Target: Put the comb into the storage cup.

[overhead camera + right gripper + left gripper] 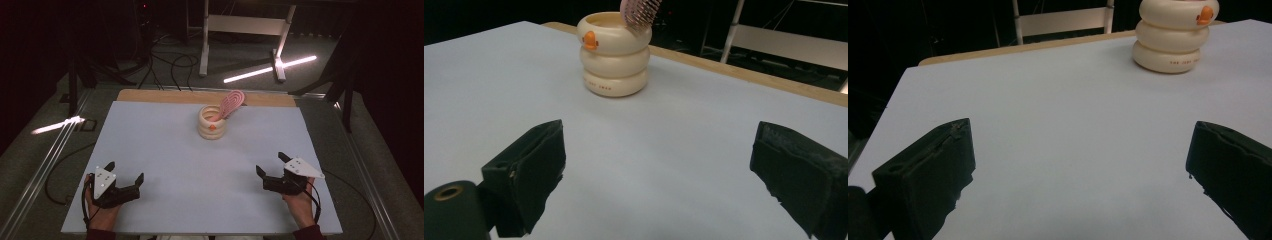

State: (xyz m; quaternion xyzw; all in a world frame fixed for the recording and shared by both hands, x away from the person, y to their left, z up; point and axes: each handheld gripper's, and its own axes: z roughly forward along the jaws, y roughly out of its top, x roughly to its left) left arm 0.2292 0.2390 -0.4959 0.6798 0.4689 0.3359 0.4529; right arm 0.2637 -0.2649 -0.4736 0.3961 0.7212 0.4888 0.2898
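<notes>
I am holding my left gripper [125,172] with its jaws spread wide apart, and nothing is sitting between them; in the left gripper view only the bare pale sheet of the table [1068,130] is lying under the gap. My right gripper [270,163] is gaping just as widely and is gripping nothing either, its two black jaws hanging just above the same pale surface without touching any object. Taking the cream ringed holder [212,122] as my landmark, both grippers are staying well short of it on my own side of the table, the left one off to its left and the right one off to its right, each well apart from it. The holder is standing upright toward the far edge of the sheet, showing a small orange mark on its top ring. A pink hairbrush [230,104] is standing inside the holder, its handle down in the opening and its oval head leaning out over the holder's far right rim. My hands are resting near the table's close edge.
</notes>
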